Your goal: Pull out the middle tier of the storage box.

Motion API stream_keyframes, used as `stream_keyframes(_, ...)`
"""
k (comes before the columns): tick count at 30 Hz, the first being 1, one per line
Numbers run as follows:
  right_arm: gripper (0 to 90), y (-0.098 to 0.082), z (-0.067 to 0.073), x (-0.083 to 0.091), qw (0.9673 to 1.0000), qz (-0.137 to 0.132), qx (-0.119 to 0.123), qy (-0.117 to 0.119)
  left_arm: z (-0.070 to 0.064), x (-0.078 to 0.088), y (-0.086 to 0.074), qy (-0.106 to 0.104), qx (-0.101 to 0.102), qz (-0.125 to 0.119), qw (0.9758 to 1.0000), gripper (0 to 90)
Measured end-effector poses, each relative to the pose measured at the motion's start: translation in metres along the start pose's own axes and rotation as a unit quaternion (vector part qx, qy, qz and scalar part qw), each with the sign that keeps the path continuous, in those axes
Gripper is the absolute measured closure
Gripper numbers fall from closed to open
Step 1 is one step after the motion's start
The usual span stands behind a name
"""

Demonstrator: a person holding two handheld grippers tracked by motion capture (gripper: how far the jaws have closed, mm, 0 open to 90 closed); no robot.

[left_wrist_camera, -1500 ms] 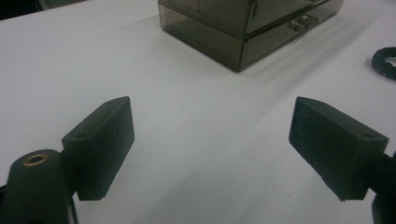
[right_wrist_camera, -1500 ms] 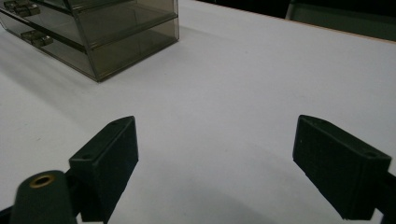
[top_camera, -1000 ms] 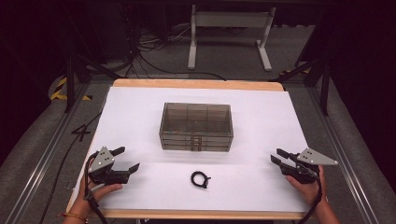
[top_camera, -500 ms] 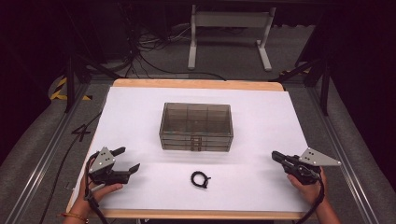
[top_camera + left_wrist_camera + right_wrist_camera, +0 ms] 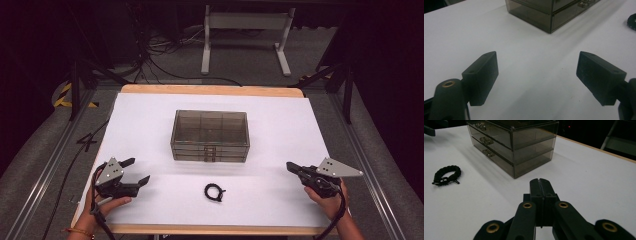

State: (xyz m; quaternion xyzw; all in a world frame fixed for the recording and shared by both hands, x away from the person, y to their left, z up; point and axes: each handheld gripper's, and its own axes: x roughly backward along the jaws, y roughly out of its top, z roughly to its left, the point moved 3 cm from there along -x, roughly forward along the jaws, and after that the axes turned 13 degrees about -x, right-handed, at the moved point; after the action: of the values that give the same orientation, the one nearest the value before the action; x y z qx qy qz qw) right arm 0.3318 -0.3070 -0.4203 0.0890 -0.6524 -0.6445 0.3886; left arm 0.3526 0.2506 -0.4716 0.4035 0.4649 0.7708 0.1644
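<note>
The bracelet (image 5: pixel 214 192), a small black braided loop, is lying flat on the white surface (image 5: pixel 150 120), low in the middle of the high view. It is sitting just in front of the drawer box (image 5: pixel 210 135), apart from it, and between the two hands. Nothing is touching it. I think it is waiting there so a hand can pick it up and put it in a drawer. The smoky see-through drawer box is standing in the middle of the frame with its three drawers shut and its handles facing the person, so they are easy to pull.

The left hand-held gripper (image 5: pixel 138 170) is resting at the lower left of the frame. Its jaws are spread wide with nothing between them, and they are pointing toward the middle of the surface. The left hand (image 5: pixel 107 202) is holding it low and level.

The right hand-held gripper (image 5: pixel 291 167) is sitting at the lower right. Its jaws have just been closing and are now pressed together, with nothing between them. The right hand (image 5: pixel 327 197) is holding it a little above the surface, pointing left toward the bracelet (image 5: pixel 447 175) and the box.
</note>
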Motion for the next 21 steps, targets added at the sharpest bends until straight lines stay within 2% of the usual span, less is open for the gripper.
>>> stream_keyframes(5,90.0,0.005,0.003,-0.002,1.0,-0.003,0.0,0.003,0.0,0.0,0.0,0.003,0.003,0.002,1.0,18.4)
stream_keyframes(6,90.0,0.009,0.006,-0.004,0.9999,-0.003,0.01,-0.005,0.0,0.0,0.0,0.003,0.0,0.004,1.0,18.5)
stream_keyframes(9,90.0,0.013,0.008,-0.006,0.9999,-0.004,0.015,-0.003,-0.001,-0.001,0.0,0.002,-0.001,0.005,1.0,18.7)
stream_keyframes(21,90.0,0.043,0.028,-0.023,0.9987,-0.009,0.044,0.024,0.001,-0.001,0.0,0.012,0.006,0.011,0.9998,18.4)
